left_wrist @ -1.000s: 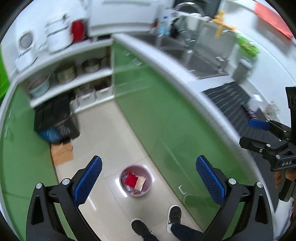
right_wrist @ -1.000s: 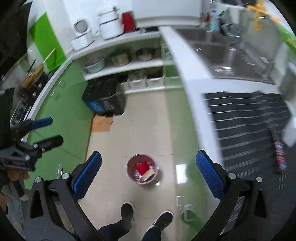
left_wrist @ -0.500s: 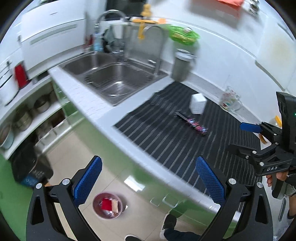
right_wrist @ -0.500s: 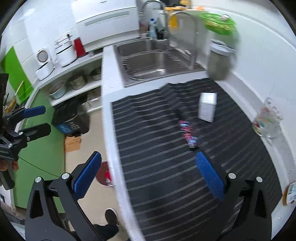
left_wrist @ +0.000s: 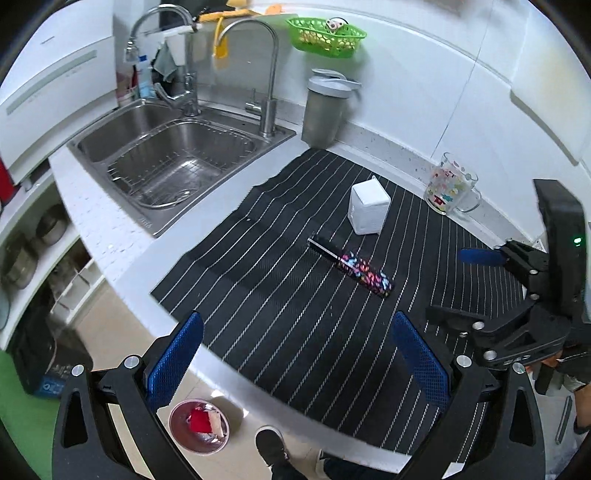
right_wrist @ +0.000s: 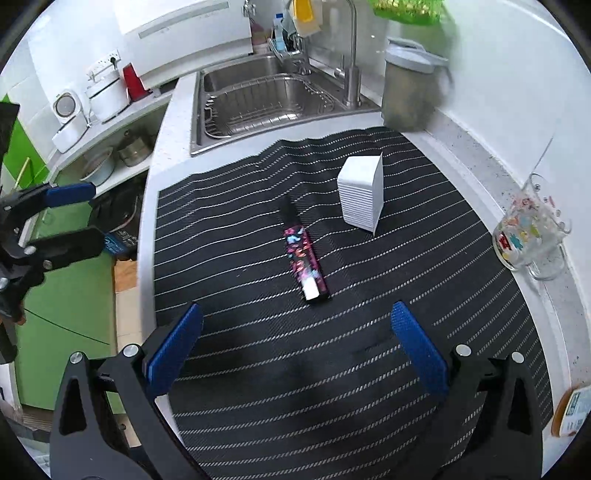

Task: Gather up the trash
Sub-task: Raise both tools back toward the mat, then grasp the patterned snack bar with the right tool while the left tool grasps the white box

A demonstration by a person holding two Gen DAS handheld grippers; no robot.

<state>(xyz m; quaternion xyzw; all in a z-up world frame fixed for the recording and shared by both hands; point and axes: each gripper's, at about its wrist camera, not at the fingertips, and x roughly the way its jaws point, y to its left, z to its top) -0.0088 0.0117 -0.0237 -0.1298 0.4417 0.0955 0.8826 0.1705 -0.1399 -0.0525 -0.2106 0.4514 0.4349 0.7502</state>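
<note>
1. The left tool (left_wrist: 295, 354) hangs over the near edge of the counter (left_wrist: 122, 258), its blue-padded jaws spread wide with nothing between them. Below it on the floor sits a pink bin (left_wrist: 199, 430) holding red and pale scraps.
2. The right tool (right_wrist: 297, 349) hovers above the black striped mat (right_wrist: 369, 369), jaws likewise wide and empty.
3. Just beyond both tools, a long dark wrapper (right_wrist: 304, 264) with a bright multicoloured print lies flat on the mat, near its middle, apart from everything else.
4. A little farther back stands a white ribbed carton (right_wrist: 360, 195), also on the mat, close to the wrapper but not touching it.
5. To the right, off the mat by the wall, is a printed glass mug (right_wrist: 528, 236).
6. Farthest away are a steel double sink (left_wrist: 173, 155), a grey lidded container (left_wrist: 325, 107) and a green basket (left_wrist: 327, 33) on the wall.
</note>
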